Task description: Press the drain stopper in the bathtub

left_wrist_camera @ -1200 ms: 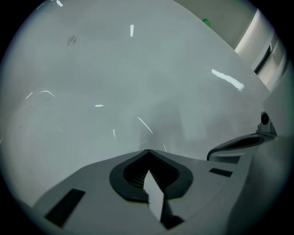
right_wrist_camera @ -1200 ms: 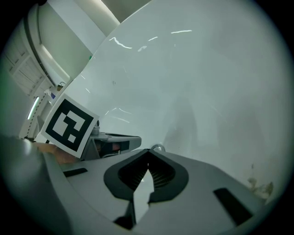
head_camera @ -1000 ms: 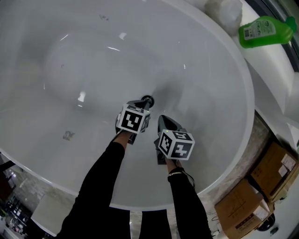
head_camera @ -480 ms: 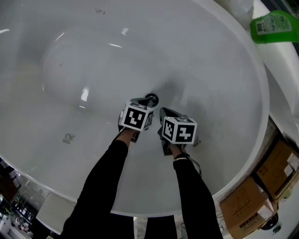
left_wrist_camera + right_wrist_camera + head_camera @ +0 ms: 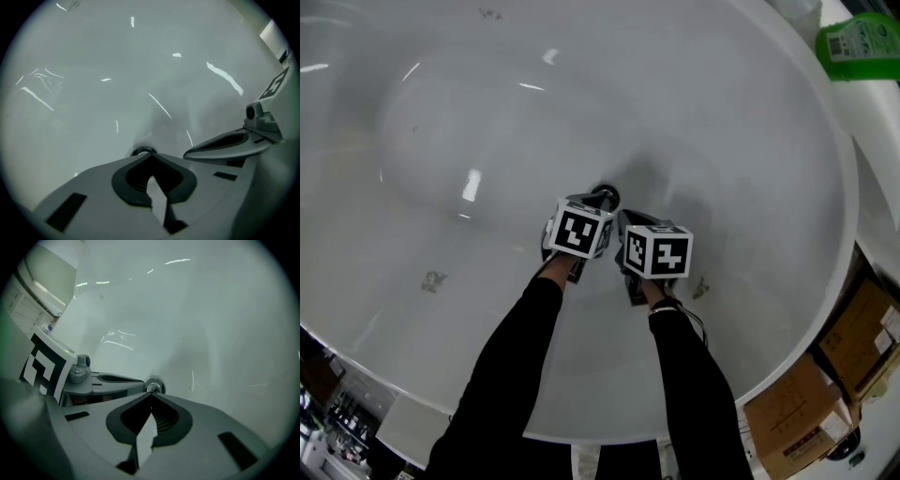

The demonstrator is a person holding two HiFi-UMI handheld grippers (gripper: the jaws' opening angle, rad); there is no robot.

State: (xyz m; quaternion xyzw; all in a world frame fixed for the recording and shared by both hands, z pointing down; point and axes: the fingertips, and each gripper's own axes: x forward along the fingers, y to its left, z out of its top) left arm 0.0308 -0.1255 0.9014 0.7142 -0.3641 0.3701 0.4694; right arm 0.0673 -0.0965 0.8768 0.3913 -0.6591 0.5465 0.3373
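Both sets of tongs are brought low into the white bathtub (image 5: 741, 122), side by side, and aimed at the same spot on its floor. That fits a pressing job, where a blunt closed tip serves better than an open grip.

The left tongs (image 5: 149, 156) are pressed together at the tips with nothing between them. Only a narrow slit shows behind the meeting point, between the dark ribbed pads. The right tongs (image 5: 151, 395) are closed the same way and also carry nothing.

In the head view the two marker cubes sit nearly touching, and the person's dark sleeves (image 5: 511, 375) reach down from the near rim. The left tip lies closest to the drain. The right one is just beside it and slightly back, probably held ready rather than doing the work.

The drain stopper (image 5: 154, 386) sits in the lowest part of the tub floor, where the white surface dips into a soft grey shadow. It is a small round metal piece with a bright ring and a glinting centre. Seen from the left tongs, only its far edge peeks out past the closed tips (image 5: 142, 151). Whether that tip already rests on the cap or hovers just above it cannot be told, because the tongs cover the contact point. It is also unclear whether the cap stands raised or is seated.

Off the tub's far rim stands a green bottle (image 5: 861, 42), well away from the work.
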